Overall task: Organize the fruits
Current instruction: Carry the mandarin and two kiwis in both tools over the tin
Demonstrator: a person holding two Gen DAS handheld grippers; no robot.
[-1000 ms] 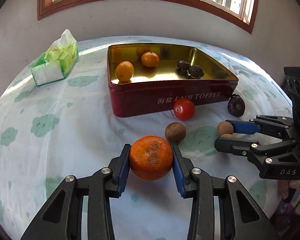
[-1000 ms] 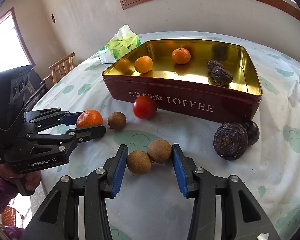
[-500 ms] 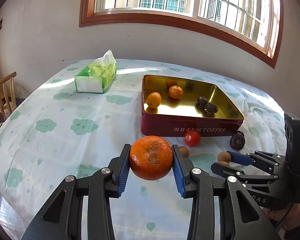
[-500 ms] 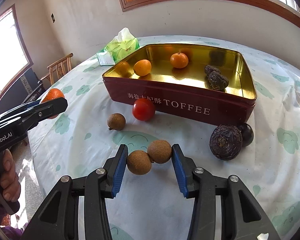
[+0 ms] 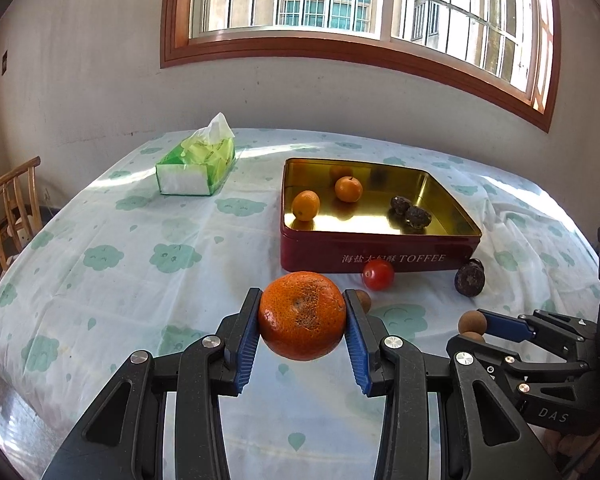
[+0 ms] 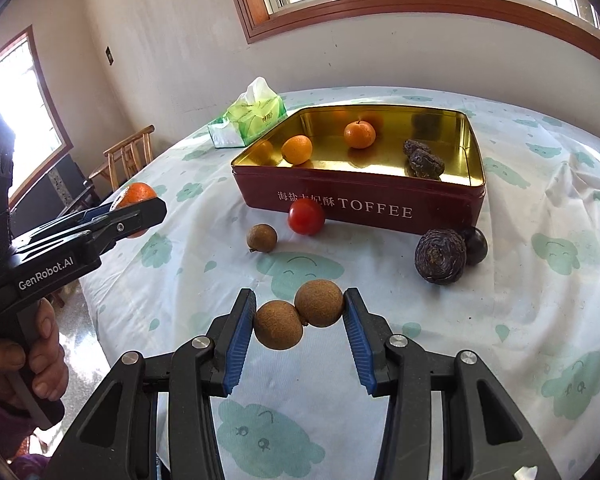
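Lifted since before: pitted round orange (image 5: 302, 316) between ribbed blue left tongs (image 5: 303, 334).

A rough-skinned orange tangerine (image 5: 302, 316) hangs clamped in the left claw (image 5: 302, 330), and two brown longans (image 6: 298, 315) sit pinched side by side in the right claw (image 6: 299, 322), both in front of the red toffee tin (image 6: 364, 204). Inside the tin lie two small oranges (image 6: 328, 142) and two dark wrinkled fruits (image 6: 422, 160). A red tomato (image 6: 306, 216) touches its front wall, a lone longan (image 6: 262, 237) just beside it, and two dark purple fruits (image 6: 444, 254) sit at its front right corner.
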